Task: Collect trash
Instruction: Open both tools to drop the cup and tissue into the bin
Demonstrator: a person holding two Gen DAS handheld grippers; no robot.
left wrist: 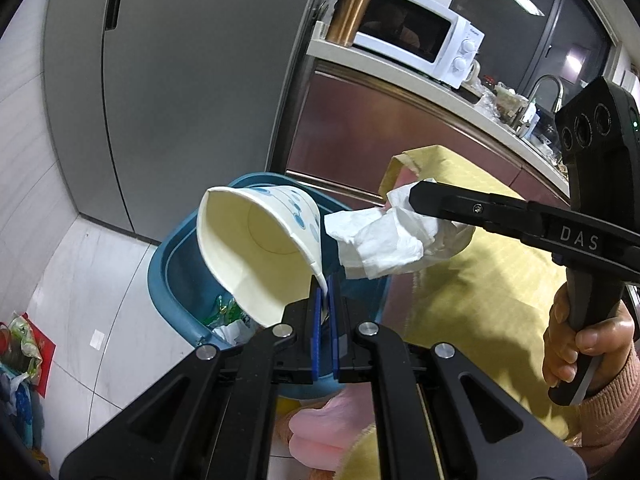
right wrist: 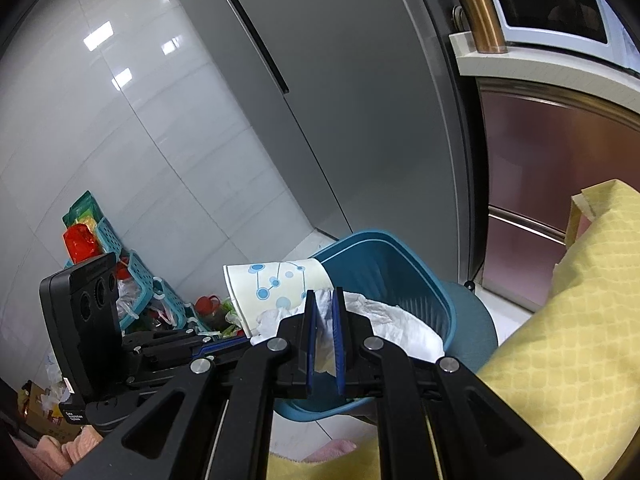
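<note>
My left gripper [left wrist: 326, 292] is shut on the rim of a white paper cup [left wrist: 256, 252] with blue dots. The cup lies tipped on its side, its mouth toward the camera, above the blue trash bin [left wrist: 172, 264]. My right gripper [right wrist: 324, 300] is shut on a crumpled white tissue [right wrist: 400, 320]. That tissue [left wrist: 384, 240] hangs just right of the cup, over the bin's edge. In the right wrist view the cup [right wrist: 276, 284] sits left of the tissue, in front of the bin [right wrist: 400, 264]. Some trash lies inside the bin.
A grey fridge [left wrist: 180, 92] stands behind the bin. A yellow cloth [left wrist: 480, 280] covers the surface on the right. A counter with a microwave [left wrist: 420, 40] and a copper tumbler [left wrist: 352, 8] runs at the back right. Teal baskets and bags [right wrist: 132, 280] crowd the floor at left.
</note>
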